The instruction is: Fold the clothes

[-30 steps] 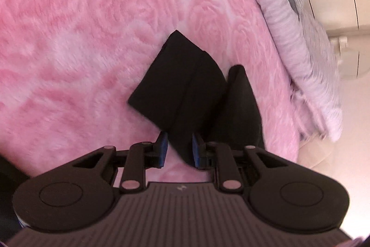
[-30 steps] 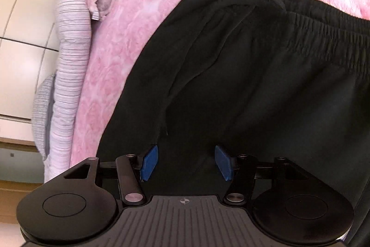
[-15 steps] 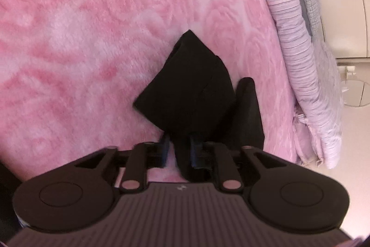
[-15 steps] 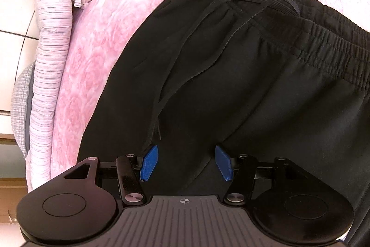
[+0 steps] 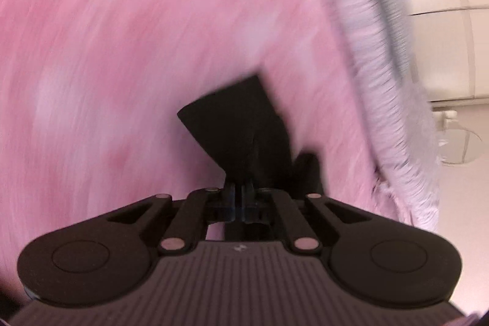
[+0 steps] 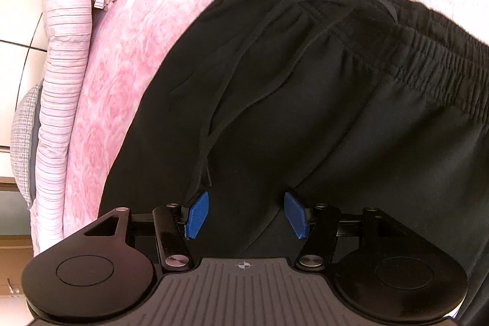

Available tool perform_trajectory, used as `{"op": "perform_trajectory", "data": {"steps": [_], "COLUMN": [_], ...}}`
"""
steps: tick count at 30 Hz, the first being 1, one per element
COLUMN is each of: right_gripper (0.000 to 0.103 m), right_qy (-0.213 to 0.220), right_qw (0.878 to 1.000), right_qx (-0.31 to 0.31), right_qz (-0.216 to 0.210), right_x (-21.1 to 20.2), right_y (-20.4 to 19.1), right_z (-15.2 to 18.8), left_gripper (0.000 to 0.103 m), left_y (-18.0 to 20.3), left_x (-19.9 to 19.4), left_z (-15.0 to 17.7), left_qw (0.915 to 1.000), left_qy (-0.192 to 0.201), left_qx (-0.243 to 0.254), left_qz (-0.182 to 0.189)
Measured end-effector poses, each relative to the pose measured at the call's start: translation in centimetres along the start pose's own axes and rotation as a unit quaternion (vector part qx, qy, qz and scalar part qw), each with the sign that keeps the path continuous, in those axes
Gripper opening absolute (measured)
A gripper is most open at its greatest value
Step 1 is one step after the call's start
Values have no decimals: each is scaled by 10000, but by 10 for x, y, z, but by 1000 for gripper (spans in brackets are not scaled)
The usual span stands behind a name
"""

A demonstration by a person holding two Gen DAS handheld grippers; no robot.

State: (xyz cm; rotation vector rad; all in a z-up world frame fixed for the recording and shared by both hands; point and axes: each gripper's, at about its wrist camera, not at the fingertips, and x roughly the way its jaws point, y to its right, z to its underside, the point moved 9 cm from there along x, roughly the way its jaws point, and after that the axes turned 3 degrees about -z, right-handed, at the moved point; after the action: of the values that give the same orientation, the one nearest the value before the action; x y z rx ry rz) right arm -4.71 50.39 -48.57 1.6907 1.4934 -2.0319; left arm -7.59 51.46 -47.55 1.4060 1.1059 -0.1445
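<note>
Black trousers (image 6: 321, 118) lay spread on a pink rose-patterned blanket (image 6: 128, 60) that covered the bed. In the right wrist view the elastic waistband (image 6: 434, 57) ran across the upper right, and its drawstring (image 6: 232, 100) trailed down over the front of the cloth toward the camera. The right tool (image 6: 246, 214) hovered over the seat of the trousers with its blue pads (image 6: 198, 214) standing well apart and nothing pinched between them; whether the pads touched the fabric beneath could not be told.

The left wrist view was heavily smeared by motion. There the left tool (image 5: 238, 193) had its jaws drawn together, having just closed, and they were clamped on a gather of black fabric at the end of a trouser leg (image 5: 235, 130). The cloth fanned out from the pinch point, up and away over the pink blanket (image 5: 122, 66). A second dark fold (image 5: 305, 173) showed just to the right of the clamped part.

A striped lilac quilt edge (image 5: 376, 87) ran along the far side of the bed, with a grey checked pillow (image 6: 26, 124) beside it and pale cabinet panels (image 5: 452, 51) beyond.
</note>
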Motion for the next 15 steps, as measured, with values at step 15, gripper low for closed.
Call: {"op": "perform_trajectory", "data": {"steps": [15], "right_gripper": [59], "right_qy": [-43], "right_qw": [9968], "right_qx": [-517], "right_qz": [-610], "right_x": [12], "right_y": [-77], "right_z": [19], "left_gripper": [19], "left_y": [-24], "left_x": [21], "left_z": [-191], "left_qw": [9571], "left_qy": [799], "left_qx": [2439], "left_qz": [-1344]}}
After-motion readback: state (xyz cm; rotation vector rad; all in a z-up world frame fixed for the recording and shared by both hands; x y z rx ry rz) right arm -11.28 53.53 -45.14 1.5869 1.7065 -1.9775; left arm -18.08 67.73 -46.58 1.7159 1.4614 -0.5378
